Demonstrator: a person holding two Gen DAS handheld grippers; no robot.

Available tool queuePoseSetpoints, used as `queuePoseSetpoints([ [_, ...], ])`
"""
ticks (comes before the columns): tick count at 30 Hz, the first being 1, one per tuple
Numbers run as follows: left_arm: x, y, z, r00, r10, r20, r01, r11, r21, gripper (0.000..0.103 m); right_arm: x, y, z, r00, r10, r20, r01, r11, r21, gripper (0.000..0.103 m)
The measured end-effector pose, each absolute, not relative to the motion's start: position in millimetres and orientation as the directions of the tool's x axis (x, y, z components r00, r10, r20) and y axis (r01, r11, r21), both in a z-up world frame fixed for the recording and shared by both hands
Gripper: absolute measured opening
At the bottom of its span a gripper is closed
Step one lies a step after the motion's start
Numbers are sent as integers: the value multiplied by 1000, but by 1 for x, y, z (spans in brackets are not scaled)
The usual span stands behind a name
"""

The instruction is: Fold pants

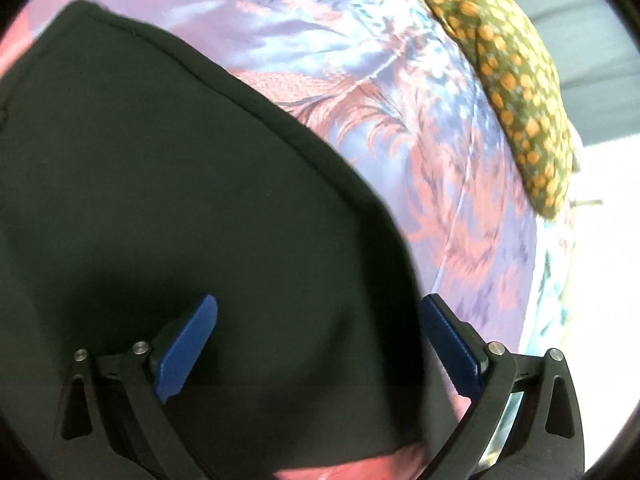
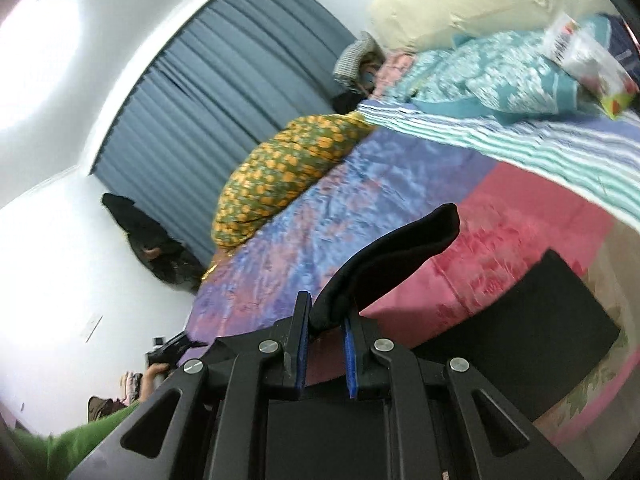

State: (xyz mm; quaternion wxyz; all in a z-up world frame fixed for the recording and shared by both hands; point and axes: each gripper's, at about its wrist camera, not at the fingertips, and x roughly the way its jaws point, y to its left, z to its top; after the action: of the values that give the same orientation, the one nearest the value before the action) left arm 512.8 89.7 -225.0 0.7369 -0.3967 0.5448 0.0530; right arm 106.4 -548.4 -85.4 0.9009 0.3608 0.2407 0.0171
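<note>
The black pants [image 1: 160, 200] lie flat on the bed's patterned cover and fill the left of the left wrist view. My left gripper [image 1: 318, 344] hovers over their near part with its blue fingers [image 1: 188, 352] wide apart and nothing between them. In the right wrist view my right gripper [image 2: 326, 320] is shut on a bunched edge of the pants [image 2: 384, 256], which rises from the jaws. Another flat part of the pants [image 2: 540, 328] lies on the bed at the right.
A green pillow with orange dots [image 2: 288, 172] lies along the bed's far edge, also in the left wrist view [image 1: 508, 80]. A teal blanket [image 2: 500, 76] and a plastic bag [image 2: 588, 56] sit at the bed's head. Grey curtains [image 2: 224, 92] hang behind.
</note>
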Motion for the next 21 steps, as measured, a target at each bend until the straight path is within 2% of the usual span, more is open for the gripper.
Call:
queuePoseSetpoints([
  [6, 529, 78, -222, 402, -375, -835, -472, 697, -540, 99, 100, -549, -65, 879, 263, -397, 81, 739, 669, 15],
  [7, 531, 77, -222, 397, -375, -838, -468, 702, -536, 93, 98, -549, -64, 879, 276, -389, 68, 734, 676, 15],
  [8, 534, 76, -224, 391, -379, -839, -464, 706, -535, 81, 95, -548, -62, 878, 294, -377, 51, 727, 684, 15],
  [9, 537, 74, -227, 382, -390, -838, -461, 706, -538, 74, 94, -548, -61, 878, 308, -366, 36, 721, 692, 15],
  [10, 537, 74, -230, 375, -405, -834, -458, 701, -546, 53, 91, -549, -59, 877, 329, -349, 13, 712, 702, 15],
  [11, 537, 74, -231, 368, -417, -831, -451, 701, -552, 23, 88, -549, -59, 877, 338, -341, 3, 706, 708, 15],
  [12, 537, 73, -230, 368, -420, -830, -437, 709, -553, 11, 85, -550, -59, 877, 340, -341, 1, 706, 709, 15],
  [13, 528, 76, -222, 392, -412, -823, -427, 711, -559, 6, 84, -552, -60, 875, 337, -347, 7, 708, 706, 15],
  [18, 473, 89, -151, 536, -415, -735, -293, 726, -623, 6, 99, -577, -86, 841, 285, -461, 114, 738, 665, 15],
  [21, 399, 98, -97, 633, -373, -678, -185, 777, -601, 6, 115, -596, -99, 821, 279, -499, 147, 741, 655, 15],
])
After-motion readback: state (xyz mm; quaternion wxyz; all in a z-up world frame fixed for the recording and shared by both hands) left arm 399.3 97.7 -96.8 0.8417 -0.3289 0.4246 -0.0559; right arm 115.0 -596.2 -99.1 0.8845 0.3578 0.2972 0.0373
